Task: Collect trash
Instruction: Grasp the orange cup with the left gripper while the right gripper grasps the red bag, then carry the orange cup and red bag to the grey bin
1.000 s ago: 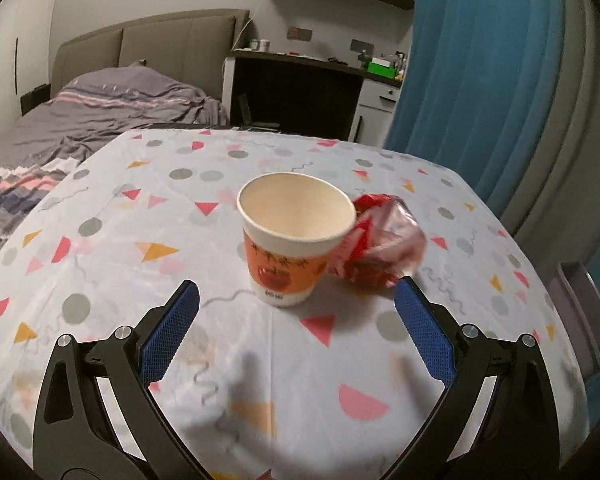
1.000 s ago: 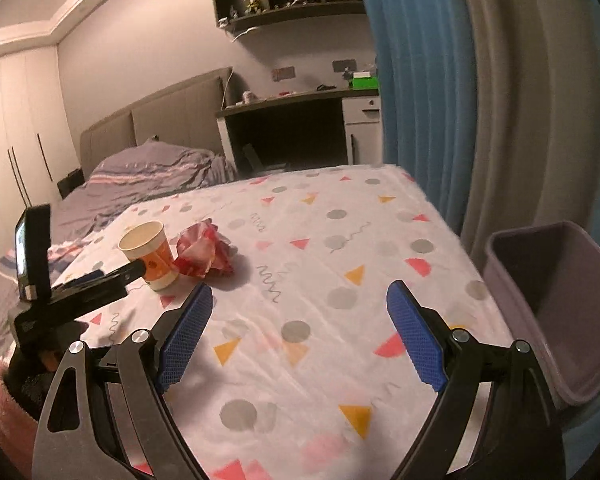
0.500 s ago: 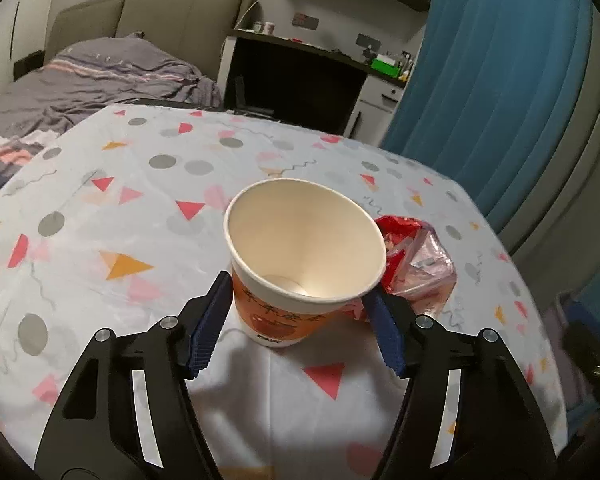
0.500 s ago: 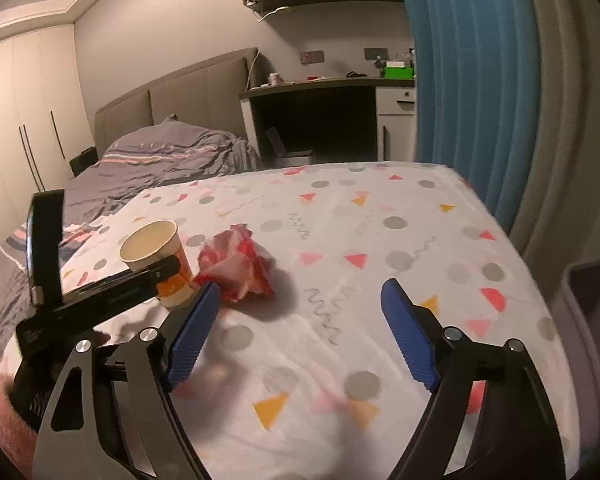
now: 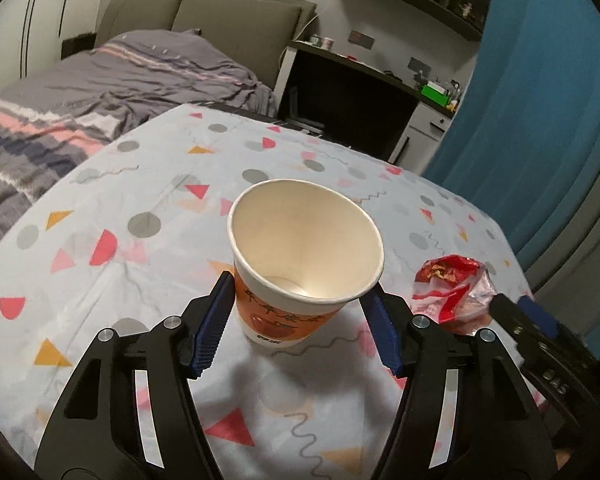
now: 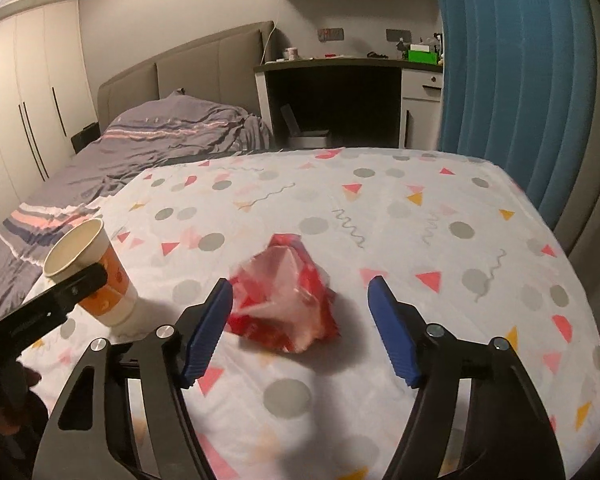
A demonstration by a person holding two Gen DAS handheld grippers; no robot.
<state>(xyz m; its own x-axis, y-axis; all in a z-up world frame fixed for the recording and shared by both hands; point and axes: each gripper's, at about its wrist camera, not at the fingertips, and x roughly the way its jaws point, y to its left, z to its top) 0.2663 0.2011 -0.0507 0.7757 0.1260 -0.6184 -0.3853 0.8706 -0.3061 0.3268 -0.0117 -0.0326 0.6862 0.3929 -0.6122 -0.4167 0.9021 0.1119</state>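
1. The left gripper (image 5: 300, 316) pinches the paper cup (image 5: 300, 264), both blue pads pressed on its sides, upright at the centre of the table (image 5: 148, 184).
2. The wrapper (image 6: 288, 300) lies at the cup's 3 o'clock, apart.
3. The right gripper (image 6: 300, 320) is closing, fingers spread; the wrapper sits between them, the left pad at its edge.

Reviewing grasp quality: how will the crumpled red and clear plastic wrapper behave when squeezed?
The crumpled red and clear plastic wrapper is thin film, so probably light and collapsing. Its glossy surface may slip as the right gripper closes, pads not yet pressing.
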